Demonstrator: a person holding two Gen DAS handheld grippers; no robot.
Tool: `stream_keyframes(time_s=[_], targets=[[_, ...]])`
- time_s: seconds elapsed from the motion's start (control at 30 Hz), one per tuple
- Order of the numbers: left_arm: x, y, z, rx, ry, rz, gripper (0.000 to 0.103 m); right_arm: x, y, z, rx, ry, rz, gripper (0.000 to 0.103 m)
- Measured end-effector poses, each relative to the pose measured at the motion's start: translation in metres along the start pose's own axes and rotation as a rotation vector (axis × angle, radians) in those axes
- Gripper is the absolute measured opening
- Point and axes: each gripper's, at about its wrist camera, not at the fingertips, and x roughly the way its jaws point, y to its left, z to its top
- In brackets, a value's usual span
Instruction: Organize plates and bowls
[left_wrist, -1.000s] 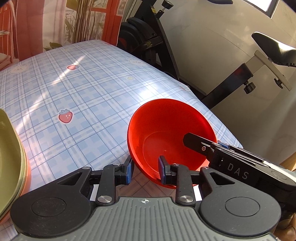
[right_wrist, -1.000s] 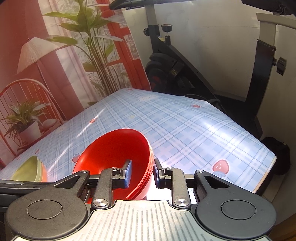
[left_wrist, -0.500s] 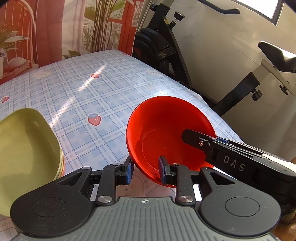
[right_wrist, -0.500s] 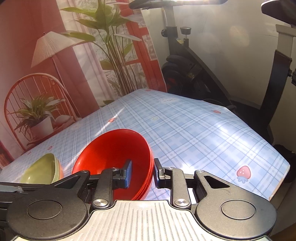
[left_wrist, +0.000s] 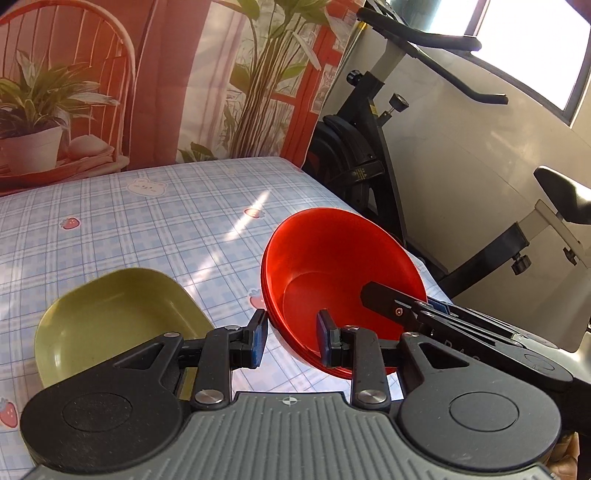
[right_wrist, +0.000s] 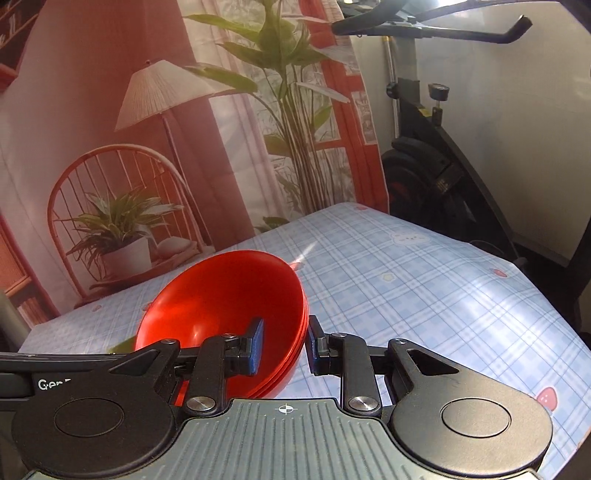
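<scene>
A stack of red bowls is held tilted above the checked tablecloth. My left gripper has its jaws astride the stack's near rim, one finger inside and one outside. My right gripper grips the opposite rim of the same red bowls the same way; its black finger also shows inside the bowl in the left wrist view. A stack of olive-green square plates lies on the table to the left of the bowls.
The table has a blue plaid cloth with strawberry prints. An exercise bike stands right beside the table's right edge. A printed backdrop with chair and plants hangs behind the table.
Both grippers have lifted and tilted back with the red bowls. The green plates have come further into the left wrist view, and more of the backdrop shows.
</scene>
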Motion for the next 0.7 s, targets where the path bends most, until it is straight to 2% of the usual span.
stream_keyframes(time_s=[0.3, 0.47, 0.7], targets=[[-0.049, 0.042, 0.034, -0.071, -0.093, 0.043, 0.030, 0.016, 0.059, 0.035, -0.068, -0.051, 0.124, 0.021], [-0.064, 0.072, 0.046, -0.122, -0.099, 0.086, 0.030, 0.032, 0.098, 0.045, -0.117, -0.049, 0.190, 0.021], [-0.078, 0.100, 0.042, -0.174, -0.096, 0.124, 0.030, 0.050, 0.138, 0.046, -0.183, -0.007, 0.223, 0.020]])
